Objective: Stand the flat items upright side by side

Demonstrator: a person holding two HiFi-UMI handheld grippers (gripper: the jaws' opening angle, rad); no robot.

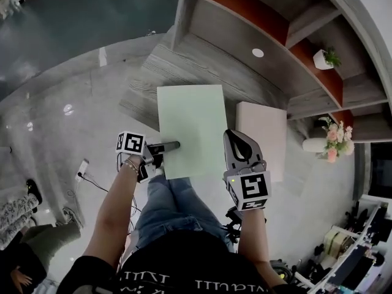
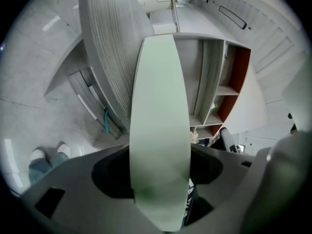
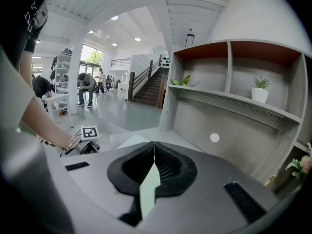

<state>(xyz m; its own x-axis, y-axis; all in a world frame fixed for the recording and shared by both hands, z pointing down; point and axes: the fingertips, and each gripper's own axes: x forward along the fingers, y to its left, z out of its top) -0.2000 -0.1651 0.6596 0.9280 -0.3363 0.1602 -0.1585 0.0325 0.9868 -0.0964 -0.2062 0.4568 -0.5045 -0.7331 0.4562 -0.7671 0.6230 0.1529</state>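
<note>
A pale green flat sheet (image 1: 191,127) hangs in mid-air at the centre of the head view, carried by its two side edges above a grey wooden counter (image 1: 184,60) at the foot of a shelf unit (image 1: 306,48). The right tool (image 1: 235,138) pinches the sheet's right edge. In the right gripper view its jaws meet on the thin green edge, evidently the firm hold that bears the weight. The left tool (image 1: 171,146) reaches in from the left of frame with the opposite edge between its jaws. In the left gripper view those jaws stand partly apart, dark gaps showing on both sides of the sheet, so this side appears to steady rather than clamp. Holding both edges likely keeps the limp sheet from sagging while it is tipped upright. A second flat item, a pale pinkish board (image 1: 262,136), lies flat on the counter just right of the sheet, not yet stood up. A potted plant (image 1: 324,58) sits on a shelf at upper right.
</note>
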